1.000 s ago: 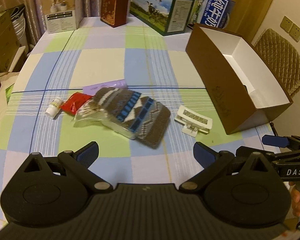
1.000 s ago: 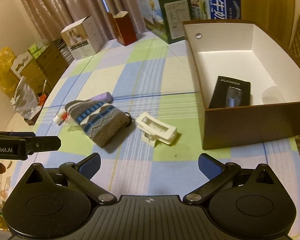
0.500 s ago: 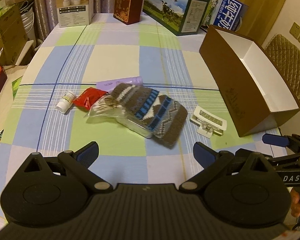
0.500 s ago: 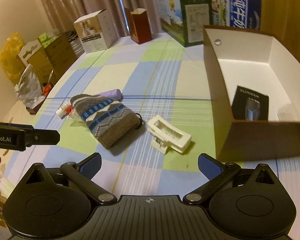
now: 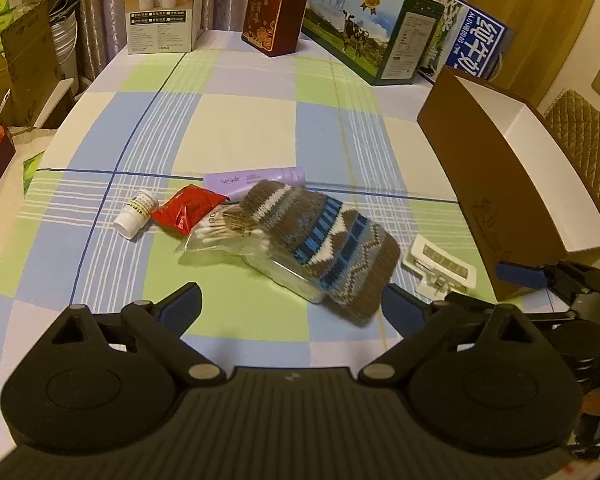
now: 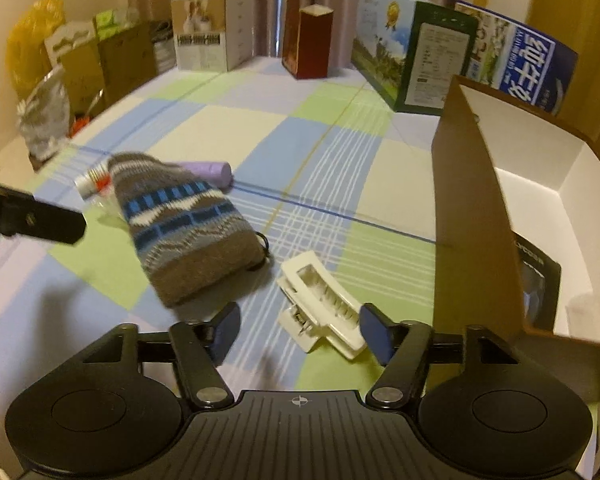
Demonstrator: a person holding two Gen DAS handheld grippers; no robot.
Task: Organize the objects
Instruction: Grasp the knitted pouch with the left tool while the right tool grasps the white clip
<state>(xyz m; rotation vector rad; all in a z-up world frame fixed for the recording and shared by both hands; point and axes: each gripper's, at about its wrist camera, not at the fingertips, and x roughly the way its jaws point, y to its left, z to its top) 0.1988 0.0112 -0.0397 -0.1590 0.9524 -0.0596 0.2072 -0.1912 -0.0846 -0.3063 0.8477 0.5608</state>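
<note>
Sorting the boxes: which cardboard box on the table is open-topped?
The brown box with white inside, at the right edge; the printed cartons at the far edge are closed.

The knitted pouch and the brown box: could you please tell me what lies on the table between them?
A white hair clip lies between the knitted pouch and the brown box, clearest in the right wrist view.

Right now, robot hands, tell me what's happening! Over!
Left gripper open, closing slightly, nothing between. Right gripper closing around the white hair clip, pads not yet touching. Knit pouch lies beside it. Brown box close on the right, over.
</note>
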